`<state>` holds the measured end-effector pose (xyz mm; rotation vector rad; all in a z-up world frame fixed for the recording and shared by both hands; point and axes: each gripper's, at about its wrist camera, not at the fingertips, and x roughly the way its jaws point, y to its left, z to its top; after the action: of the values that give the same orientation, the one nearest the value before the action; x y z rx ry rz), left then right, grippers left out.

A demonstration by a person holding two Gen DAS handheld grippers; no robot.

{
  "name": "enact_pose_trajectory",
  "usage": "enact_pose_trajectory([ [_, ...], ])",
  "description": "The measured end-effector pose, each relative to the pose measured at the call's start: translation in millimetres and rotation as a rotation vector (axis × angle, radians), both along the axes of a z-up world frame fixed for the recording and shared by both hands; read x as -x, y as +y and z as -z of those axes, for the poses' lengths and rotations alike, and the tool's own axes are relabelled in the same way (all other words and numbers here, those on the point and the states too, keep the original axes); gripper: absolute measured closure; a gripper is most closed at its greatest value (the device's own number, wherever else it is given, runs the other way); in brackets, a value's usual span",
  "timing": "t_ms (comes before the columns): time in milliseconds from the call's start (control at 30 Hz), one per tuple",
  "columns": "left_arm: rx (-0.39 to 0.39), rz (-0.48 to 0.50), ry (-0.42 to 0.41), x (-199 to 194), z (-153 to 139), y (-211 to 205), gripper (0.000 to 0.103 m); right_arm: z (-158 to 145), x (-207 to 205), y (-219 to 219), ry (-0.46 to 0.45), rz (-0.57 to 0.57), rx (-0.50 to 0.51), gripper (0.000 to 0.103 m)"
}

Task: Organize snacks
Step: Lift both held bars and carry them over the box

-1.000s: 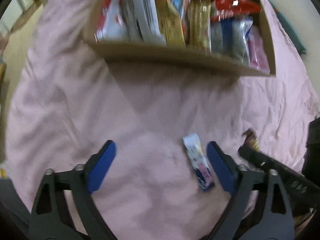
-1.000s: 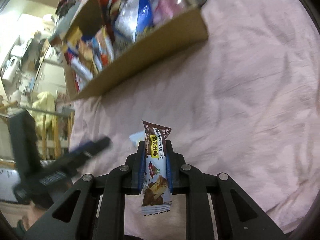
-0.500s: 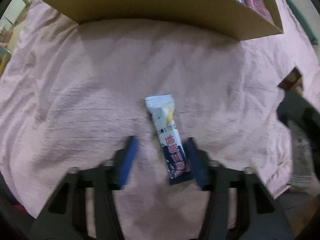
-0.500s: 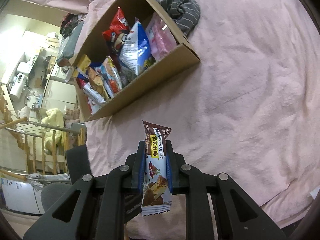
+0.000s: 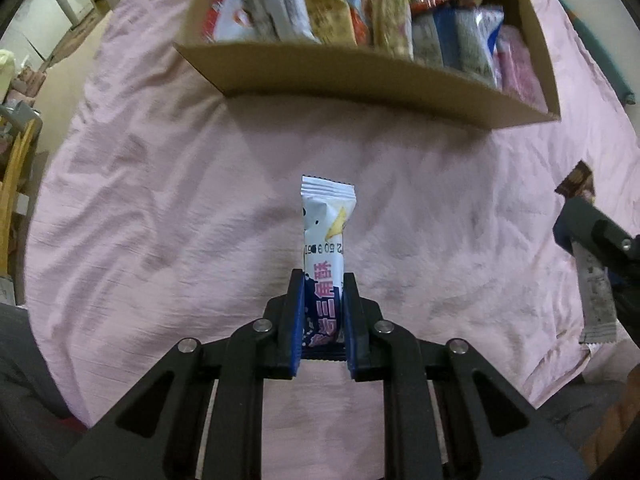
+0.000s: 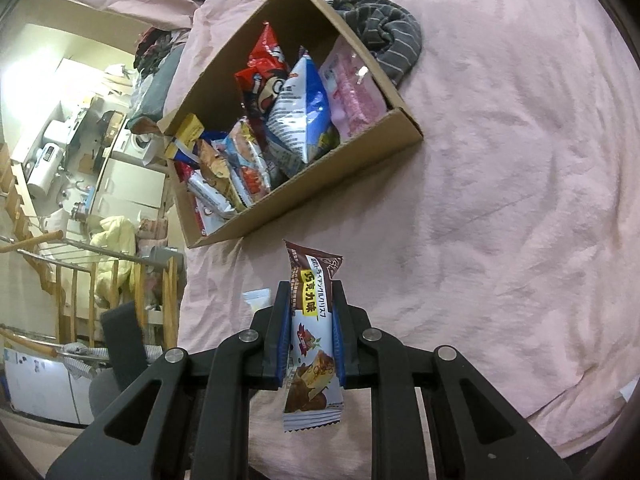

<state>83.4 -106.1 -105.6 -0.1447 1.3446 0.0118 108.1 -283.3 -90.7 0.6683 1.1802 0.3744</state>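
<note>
My left gripper (image 5: 323, 312) has just clamped its fingers onto the white-and-navy snack bar (image 5: 326, 256), which lay loose on the pink bedsheet (image 5: 160, 208) a moment ago, so both bars are now ready for the cardboard box (image 5: 360, 76). The right gripper (image 6: 308, 336) stays closed on the chocolate wafer bar (image 6: 312, 320) (its lower end hangs free). Most box contents are blurred or cropped in the left view.

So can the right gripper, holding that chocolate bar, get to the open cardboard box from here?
Probably yes. The right gripper is shut on the chocolate bar, and only bare pink sheet lies between it and the cardboard box, whose top is open. The box is packed, though, so free slots look tight.
</note>
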Motion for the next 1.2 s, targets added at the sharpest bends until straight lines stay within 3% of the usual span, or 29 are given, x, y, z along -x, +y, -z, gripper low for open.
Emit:
enact_pose_trajectory([
  [267,-0.024,-0.013,-0.113,-14,-38,39,0.089,-6,0,7,-0.019,-0.009,0.017,0.084],
  [633,-0.029,0.006,-0.286,-54,-88,59,0.089,-33,-8,11,-0.154,0.007,0.064,0.084],
  [833,-0.059,0.051,-0.312,-67,-94,65,0.089,-41,-24,23,-0.196,-0.016,0.098,0.084],
  [1200,-0.014,0.062,-0.332,-110,-91,70,0.089,-58,-81,57,-0.294,-0.063,0.100,0.084],
])
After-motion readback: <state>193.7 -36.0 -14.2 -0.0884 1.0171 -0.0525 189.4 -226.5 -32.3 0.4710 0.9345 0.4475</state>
